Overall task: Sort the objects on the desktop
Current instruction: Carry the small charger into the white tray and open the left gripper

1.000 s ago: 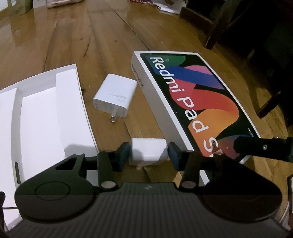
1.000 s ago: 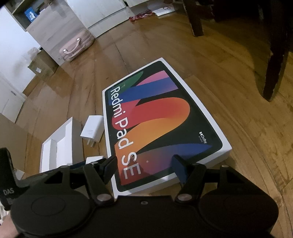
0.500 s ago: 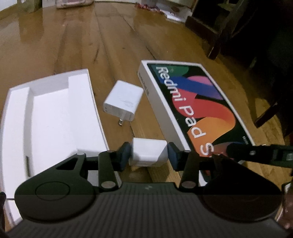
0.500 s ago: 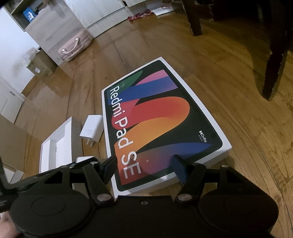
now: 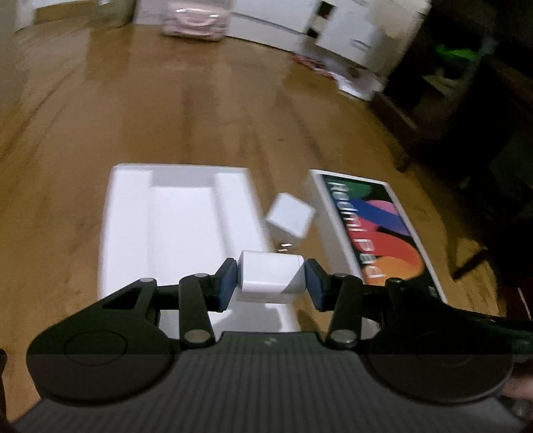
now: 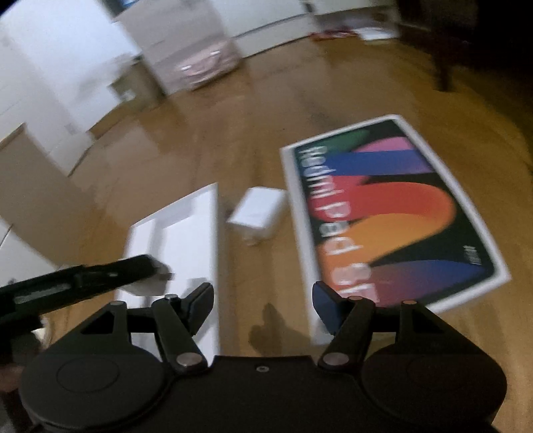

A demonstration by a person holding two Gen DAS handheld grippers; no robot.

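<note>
My left gripper [image 5: 270, 279] is shut on a small white charger cube [image 5: 266, 276] and holds it above the near right corner of the white box tray [image 5: 173, 233]. A second white charger [image 5: 290, 220] with metal prongs lies on the floor between the tray and the colourful Redmi Pad box [image 5: 376, 233]. My right gripper [image 6: 263, 309] is open and empty above bare floor, between the tray [image 6: 180, 226] and the Redmi Pad box [image 6: 383, 213]. The second charger [image 6: 258, 215] lies ahead of it. The left gripper [image 6: 83, 279] reaches in from the left.
The wooden floor [image 5: 166, 116] stretches ahead. A pink suitcase [image 6: 203, 66] and white cabinets [image 5: 316, 30] stand at the far wall. Dark furniture legs [image 5: 433, 126] stand to the right. A cardboard panel [image 6: 36, 186] stands at the left.
My left gripper has lifted the small charger and swung left, over the tray's corner. My right gripper has moved left off the Redmi Pad box and stayed open. Both views are motion-blurred.
</note>
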